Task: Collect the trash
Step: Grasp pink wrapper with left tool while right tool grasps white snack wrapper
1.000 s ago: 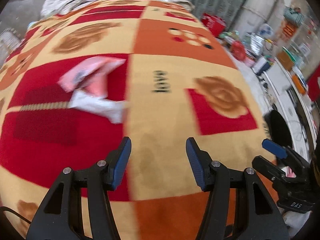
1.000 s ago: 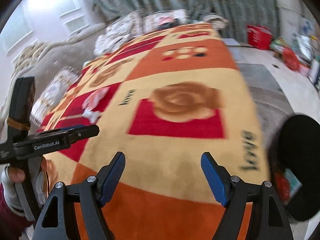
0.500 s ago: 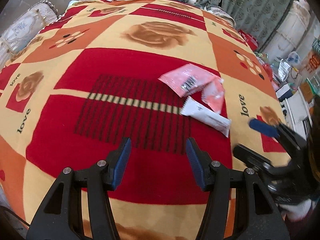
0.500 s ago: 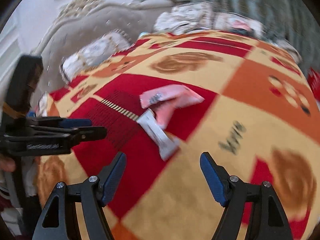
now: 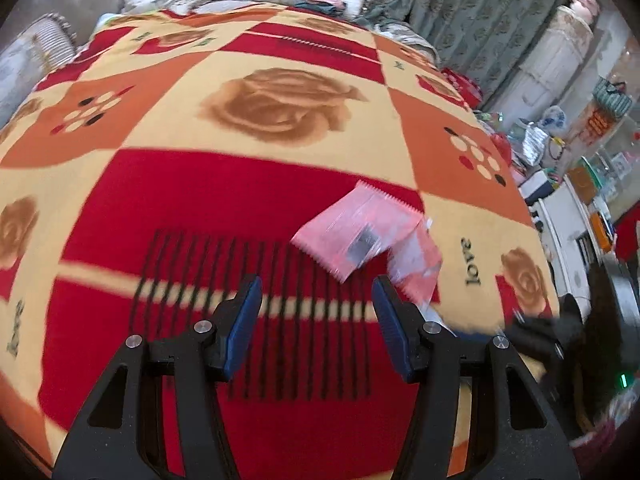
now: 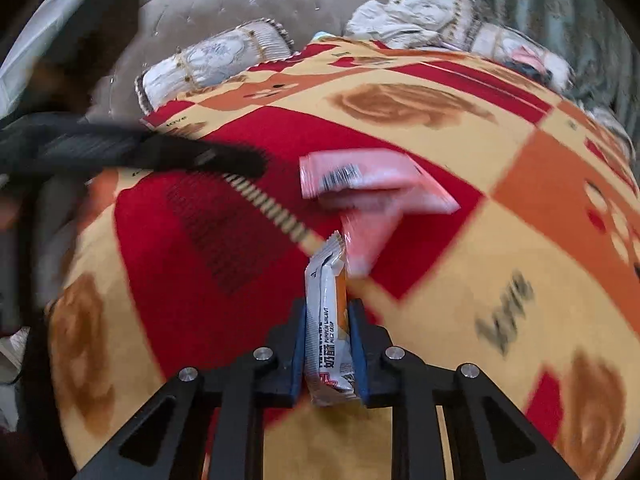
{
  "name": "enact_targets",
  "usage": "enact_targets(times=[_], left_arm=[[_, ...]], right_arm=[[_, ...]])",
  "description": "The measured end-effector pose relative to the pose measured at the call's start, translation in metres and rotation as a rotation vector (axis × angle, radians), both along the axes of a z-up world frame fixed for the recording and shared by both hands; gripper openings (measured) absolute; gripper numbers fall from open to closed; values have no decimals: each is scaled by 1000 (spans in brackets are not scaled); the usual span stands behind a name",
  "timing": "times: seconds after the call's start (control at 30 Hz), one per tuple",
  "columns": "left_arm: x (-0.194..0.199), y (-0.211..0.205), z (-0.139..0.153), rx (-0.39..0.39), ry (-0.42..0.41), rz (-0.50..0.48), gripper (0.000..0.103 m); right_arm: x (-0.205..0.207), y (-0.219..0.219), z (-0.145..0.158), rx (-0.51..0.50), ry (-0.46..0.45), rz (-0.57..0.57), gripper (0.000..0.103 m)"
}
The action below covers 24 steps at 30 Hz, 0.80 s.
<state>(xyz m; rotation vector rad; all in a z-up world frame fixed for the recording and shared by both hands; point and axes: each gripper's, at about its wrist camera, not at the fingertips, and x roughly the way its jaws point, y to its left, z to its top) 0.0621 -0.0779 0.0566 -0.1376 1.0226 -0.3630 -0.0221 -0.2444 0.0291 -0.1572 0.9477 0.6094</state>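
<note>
On the bed's red and orange blanket lie two pink wrappers; the right gripper has just closed its jaws on the white wrapper, to lift it, while the left gripper waits half open, empty, near them

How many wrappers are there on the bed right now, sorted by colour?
Pink wrappers: 2, the large pink wrapper lying over the small pink wrapper, both on the blanket.
White wrappers: 1, the white and orange wrapper clamped in the right gripper.
Total: 3.
</note>
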Motion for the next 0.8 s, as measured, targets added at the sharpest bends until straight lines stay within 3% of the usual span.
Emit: enact_targets(times=[0.2,0.3,0.4,0.6,0.73,0.8], left_arm=[[36,-41,-11,66,-67,-105,57],[47,-60,-25,105,-32,-184,58],[51,-73,-29,167,-41,-196,58],[53,-77,-29,170,-9,-164,57],[37,-78,-30,201,-19,-146,18],[29,-74,-27,155,5,-133,16]], right_arm=[[-40,-66,-2,89,73,-204,19],[-45,-81,-7,126,92,-266,19],[-46,-86,-8,164,86,-287,20],[-46,-71,-4,114,45,-279,22],[-48,-72,-5,114,28,-290,22],[-50,-70,-4,89,17,-293,20]])
